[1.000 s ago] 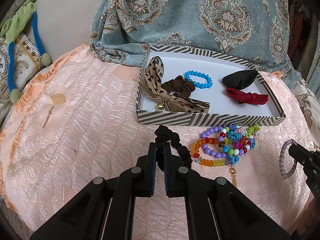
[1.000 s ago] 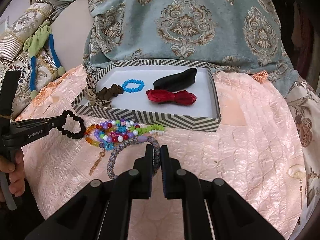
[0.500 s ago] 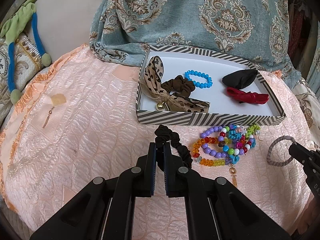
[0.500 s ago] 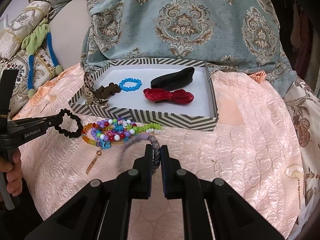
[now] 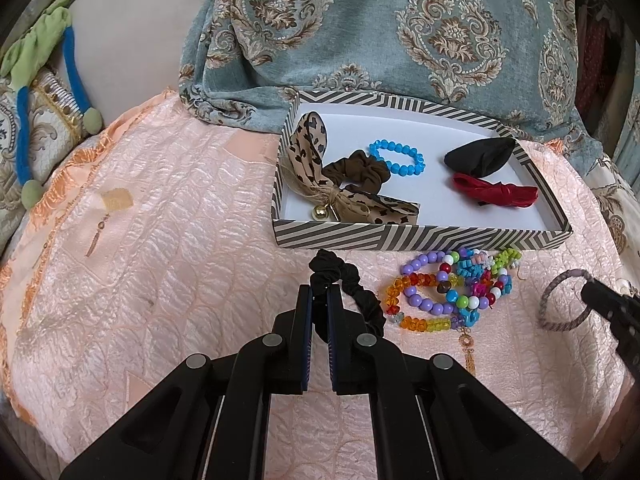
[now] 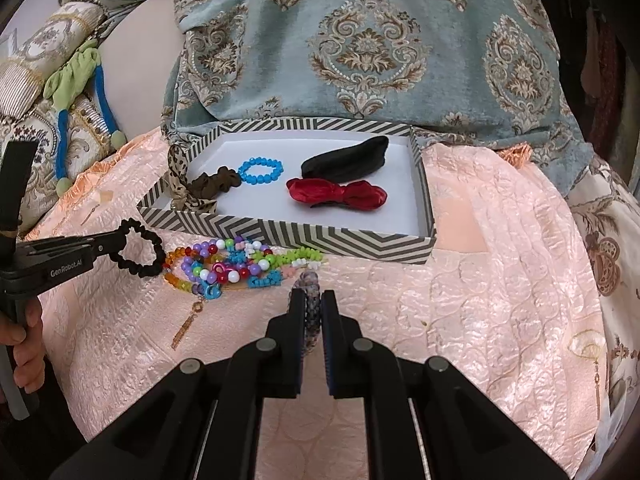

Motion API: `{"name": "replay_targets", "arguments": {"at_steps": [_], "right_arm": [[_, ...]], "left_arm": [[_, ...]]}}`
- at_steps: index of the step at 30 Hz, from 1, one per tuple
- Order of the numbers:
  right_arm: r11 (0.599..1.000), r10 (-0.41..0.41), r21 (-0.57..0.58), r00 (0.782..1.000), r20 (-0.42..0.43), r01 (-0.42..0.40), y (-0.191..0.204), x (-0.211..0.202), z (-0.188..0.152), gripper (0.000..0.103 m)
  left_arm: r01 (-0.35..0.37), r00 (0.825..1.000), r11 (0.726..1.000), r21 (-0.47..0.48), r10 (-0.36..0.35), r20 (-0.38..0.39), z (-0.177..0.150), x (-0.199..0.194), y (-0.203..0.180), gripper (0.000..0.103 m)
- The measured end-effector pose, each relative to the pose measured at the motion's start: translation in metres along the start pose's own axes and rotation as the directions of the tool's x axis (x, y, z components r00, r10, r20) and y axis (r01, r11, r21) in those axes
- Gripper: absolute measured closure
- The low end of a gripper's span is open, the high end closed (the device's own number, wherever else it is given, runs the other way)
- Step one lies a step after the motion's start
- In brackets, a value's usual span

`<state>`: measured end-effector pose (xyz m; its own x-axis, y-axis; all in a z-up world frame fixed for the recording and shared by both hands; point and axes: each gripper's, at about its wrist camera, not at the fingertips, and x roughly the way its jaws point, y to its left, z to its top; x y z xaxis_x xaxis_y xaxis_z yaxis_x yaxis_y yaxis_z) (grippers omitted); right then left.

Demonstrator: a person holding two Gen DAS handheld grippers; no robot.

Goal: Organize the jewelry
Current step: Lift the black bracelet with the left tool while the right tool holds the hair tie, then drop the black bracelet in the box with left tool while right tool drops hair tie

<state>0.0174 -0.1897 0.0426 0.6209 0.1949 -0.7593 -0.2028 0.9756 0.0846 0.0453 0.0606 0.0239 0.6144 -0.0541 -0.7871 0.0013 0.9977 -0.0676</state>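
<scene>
Ahead of the left gripper (image 5: 318, 300), pinched on the black scrunchie (image 5: 344, 284), the striped box (image 5: 420, 238) lies just beyond, its long side crosswise. In the right wrist view, the right gripper (image 6: 310, 304) grips the grey braided band (image 6: 310, 292), with the box's near wall (image 6: 320, 240) straight ahead past the bead bracelets (image 6: 228, 268).

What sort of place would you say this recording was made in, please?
Most likely a bedroom or sitting room at home, not a lab. The work surface is a quilted peach bedspread, a damask-patterned teal cushion leans behind the striped tray, and ornate upholstered bolsters lie at the left.
</scene>
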Motion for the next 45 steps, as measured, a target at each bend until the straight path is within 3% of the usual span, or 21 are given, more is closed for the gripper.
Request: {"name": "replay_targets", "arguments": {"at_steps": [3,7,11,19,23,28,32,35,38,42,45], "right_arm": [[0.996,-0.023,0.087,1.0,-0.008,0.024,-0.023,0.001,0.0,0.096],[0.988,0.024,0.149,0.999,0.039,-0.029,-0.041,-0.009,0.003,0.096],[0.99,0.046,0.129,0.995,0.084,-0.056,-0.037,-0.018,0.009,0.096],[0.994,0.077,0.084,0.997,0.003,-0.077,-0.022,0.002,0.037,0.096],[0.996,0.081,0.042,0.996,0.024,-0.082,-0.016,0.003,0.066,0.096],[0.993,0.086,0.067,0.991,0.105,-0.094,-0.034,0.006,0.11,0.096],[0.971,0.145,0.171,0.98,0.139,-0.168,-0.06,0.031,0.111,0.096],[0.946,0.179,0.26,0.981,0.078,-0.193,-0.074,0.059,0.105,0.096],[0.933,0.229,0.274,0.972,0.048,-0.234,-0.073,0.073,0.102,0.096],[0.947,0.223,0.233,0.975,0.012,-0.22,-0.062,0.081,0.101,0.096],[0.968,0.163,0.205,0.983,-0.078,-0.144,-0.059,0.099,0.095,0.096]], "left_arm": [[0.002,1.0,1.0,0.0,-0.002,0.0,0.0,0.0,0.0,0.103],[0.005,1.0,1.0,0.006,-0.005,0.003,0.0,0.0,0.0,0.103],[0.003,1.0,1.0,0.004,-0.003,0.003,0.0,-0.001,0.0,0.103],[-0.004,1.0,1.0,0.019,0.004,-0.003,0.0,0.001,-0.005,0.103],[0.001,1.0,1.0,0.017,-0.001,0.003,0.003,0.0,-0.007,0.103],[0.056,0.996,0.998,0.0,-0.056,0.065,0.033,-0.024,-0.011,0.103],[0.09,0.992,0.995,0.039,-0.093,0.086,0.067,-0.029,-0.029,0.103],[0.116,0.989,0.991,0.07,-0.121,0.079,0.094,-0.012,-0.051,0.103],[0.144,0.987,0.986,0.086,-0.149,0.055,0.111,0.021,-0.072,0.103],[0.128,0.992,0.987,0.098,-0.127,-0.018,0.107,0.066,-0.083,0.103],[0.082,0.994,0.992,0.091,-0.075,-0.078,0.094,0.092,-0.079,0.103]]}}
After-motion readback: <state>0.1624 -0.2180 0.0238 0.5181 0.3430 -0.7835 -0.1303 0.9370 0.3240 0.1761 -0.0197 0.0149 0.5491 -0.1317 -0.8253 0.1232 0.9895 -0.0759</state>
